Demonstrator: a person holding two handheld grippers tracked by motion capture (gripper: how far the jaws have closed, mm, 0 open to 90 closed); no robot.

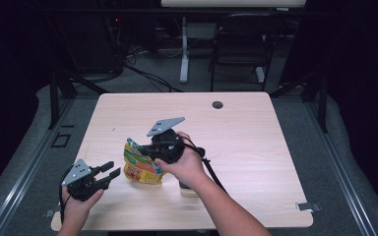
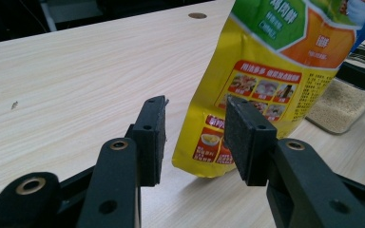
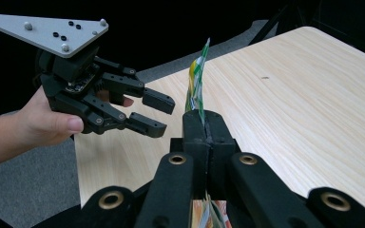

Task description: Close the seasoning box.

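Right claw point(image 3: 203, 124) pinches yellow pouch point(image 2: 261, 80), print unreadable; left claw point(image 2: 195, 137) spread.

Pouch mid-table, near the front edge

Standing on table point(image 1: 256, 132): pouch point(image 1: 139, 167), pinched by right gripper point(image 1: 150, 151); left gripper point(image 1: 109, 173) just left of it, apart; jar point(image 2: 347, 102) behind pouch's right.

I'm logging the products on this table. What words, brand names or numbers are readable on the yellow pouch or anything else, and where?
Yellow pouch, green panel: white Chinese characters, too blurred to read.
Pouch, orange panel: a short white word, too blurred.
Pouch, red banner above the food photos: a line of yellow characters, too small.
Pouch, right edge: a block of fine print, too small.
Jar behind the pouch: no label in view.
Nothing can be quoted.
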